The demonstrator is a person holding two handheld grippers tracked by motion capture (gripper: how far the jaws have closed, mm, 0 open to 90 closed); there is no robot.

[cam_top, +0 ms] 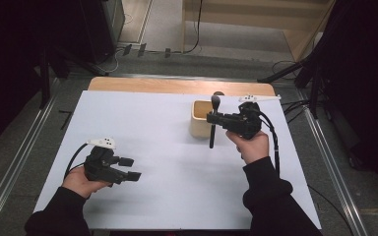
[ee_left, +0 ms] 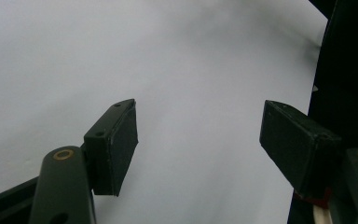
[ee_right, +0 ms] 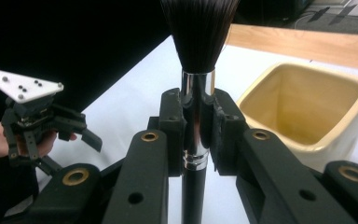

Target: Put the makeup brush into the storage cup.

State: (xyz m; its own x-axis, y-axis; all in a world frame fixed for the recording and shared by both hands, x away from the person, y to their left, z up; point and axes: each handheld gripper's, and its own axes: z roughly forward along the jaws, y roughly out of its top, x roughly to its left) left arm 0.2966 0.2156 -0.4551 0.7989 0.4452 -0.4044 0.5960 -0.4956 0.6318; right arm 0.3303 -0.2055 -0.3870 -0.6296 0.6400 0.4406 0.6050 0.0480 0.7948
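My right gripper [cam_top: 212, 118] is shut on a makeup brush [cam_top: 212, 129], which has a black handle, a silver collar and dark bristles. In the right gripper view the pads [ee_right: 173, 128] clamp the silver collar of the brush [ee_right: 196, 88], bristles up. The brush hangs upright above the white sheet, just right of a cream square cup [cam_top: 200, 118] whose inside [ee_right: 303, 105] holds nothing. My left gripper [cam_top: 130, 168] rests low at the front left of the sheet. Its pads [ee_left: 116, 140] stand wide apart over bare white paper, so it is open.
A white sheet [cam_top: 142, 128] covers the wooden table [cam_top: 177, 86], whose far edge shows behind it. Cables trail on the grey floor [cam_top: 285, 64] beyond the table. Dark curtains stand at both sides.
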